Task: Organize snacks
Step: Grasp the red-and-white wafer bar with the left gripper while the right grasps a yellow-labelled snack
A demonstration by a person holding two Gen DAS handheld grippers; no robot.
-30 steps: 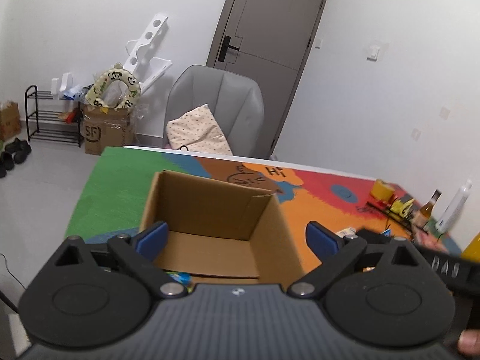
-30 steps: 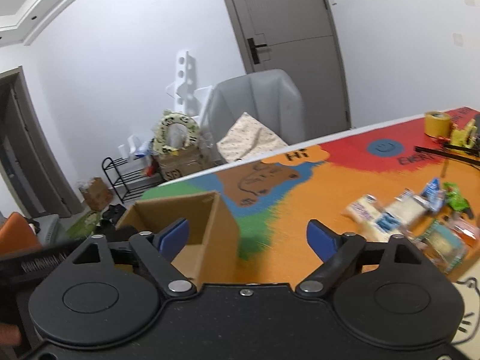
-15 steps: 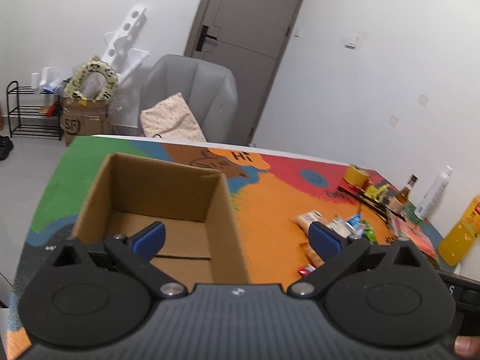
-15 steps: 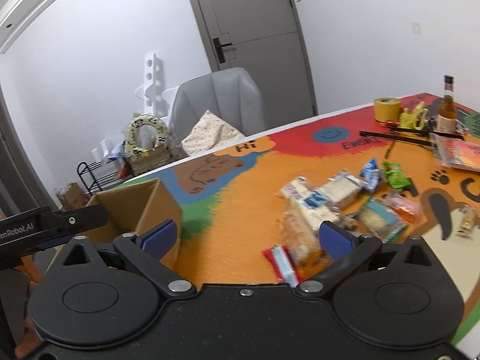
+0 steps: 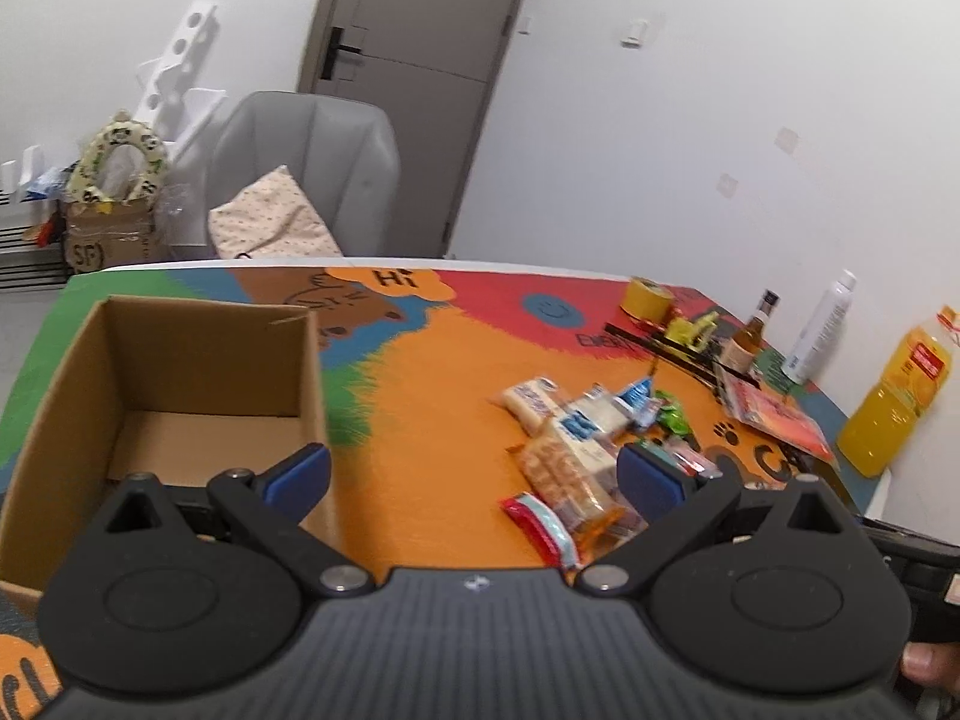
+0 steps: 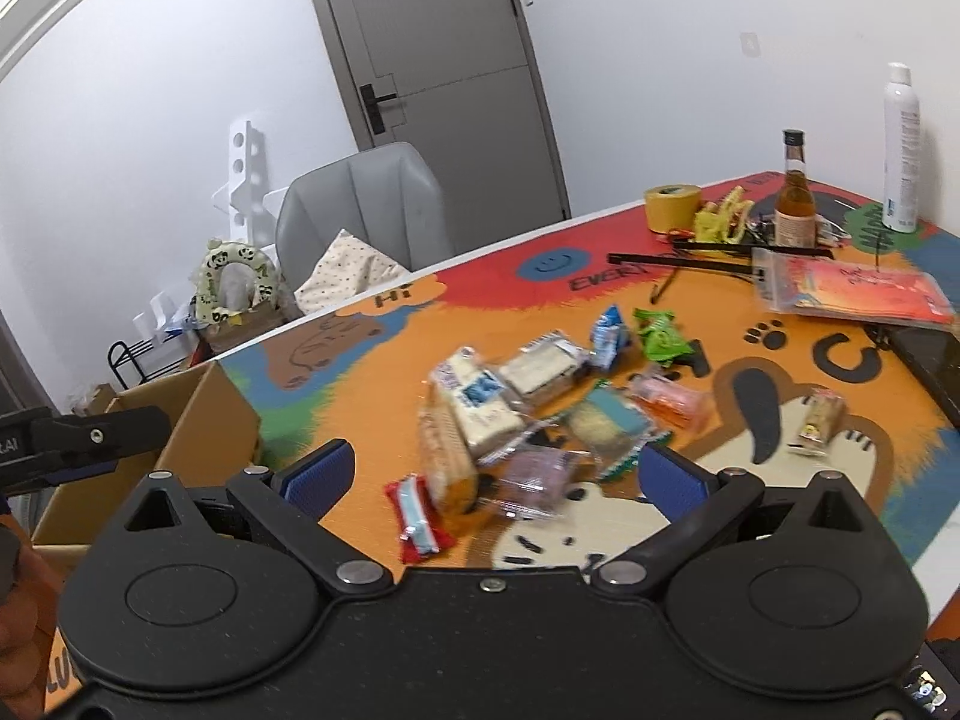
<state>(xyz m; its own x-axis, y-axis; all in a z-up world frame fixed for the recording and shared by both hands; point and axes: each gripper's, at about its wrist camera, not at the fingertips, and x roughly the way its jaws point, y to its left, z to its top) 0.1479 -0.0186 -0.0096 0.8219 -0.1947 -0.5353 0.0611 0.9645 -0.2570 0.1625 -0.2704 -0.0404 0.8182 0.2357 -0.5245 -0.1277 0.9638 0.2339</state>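
Snacks [image 5: 576,450] are all piled mid-worktop [image 5: 432,396] in the left wrist view, right of the box [image 5: 180,396], which looks empty as far as I can see. Left hand-held gripper [image 5: 474,474] is spread wide with nothing in it, hanging between box and pile, with its right pad in front of the near edge of the heap. Red-and-blue packet [image 5: 540,519] sits closest.

Right wrist view: right hand-held gripper [image 6: 495,471] is also wide and empty, poised just short of the same heap. Packets overlap each other here, red one [image 6: 417,516] nearest, a stray bar [image 6: 819,423] off to the right on its own.

What I'd worry about: the wrappers are slick and stacked, so closing on the pile could pinch two at once or squirt one sideways. Both grippers are near the same heap too, so they could bump. And the bottle [image 6: 795,192] and spray can [image 6: 900,150] at the back could tip on a wide swing.
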